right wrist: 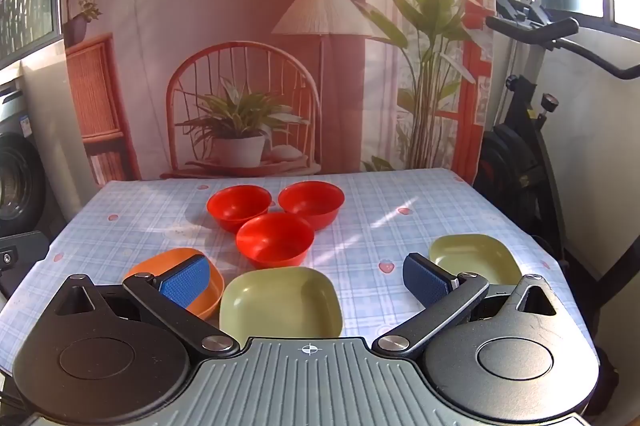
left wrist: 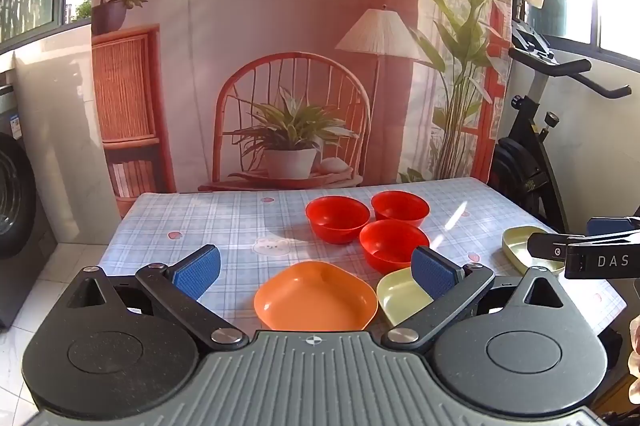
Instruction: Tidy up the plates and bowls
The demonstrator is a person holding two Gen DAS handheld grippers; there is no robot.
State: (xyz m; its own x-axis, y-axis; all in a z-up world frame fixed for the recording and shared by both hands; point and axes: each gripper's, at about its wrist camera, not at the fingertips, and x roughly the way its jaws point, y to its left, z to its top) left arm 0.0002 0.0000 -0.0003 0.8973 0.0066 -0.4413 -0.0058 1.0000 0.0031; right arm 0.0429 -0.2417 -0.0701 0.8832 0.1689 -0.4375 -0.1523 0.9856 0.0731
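Three red bowls sit close together mid-table: one at the back left [left wrist: 337, 218], one at the back right [left wrist: 400, 207], one nearer [left wrist: 392, 244]. In front of them lie an orange plate [left wrist: 316, 298], a pale green plate [right wrist: 282, 302] and a second green plate [right wrist: 474, 258] to the right. My left gripper [left wrist: 316, 272] hovers open above the orange plate, nothing between its blue pads. My right gripper [right wrist: 306, 276] hangs open over the middle green plate, holding nothing. The right gripper's fingers also show at the right edge of the left wrist view.
The table [left wrist: 192, 222] wears a blue checked cloth with small printed hearts. A printed backdrop hangs behind it. An exercise bike [right wrist: 532, 130] stands right of the table, a washing machine [left wrist: 12, 206] left. The left half of the cloth is bare.
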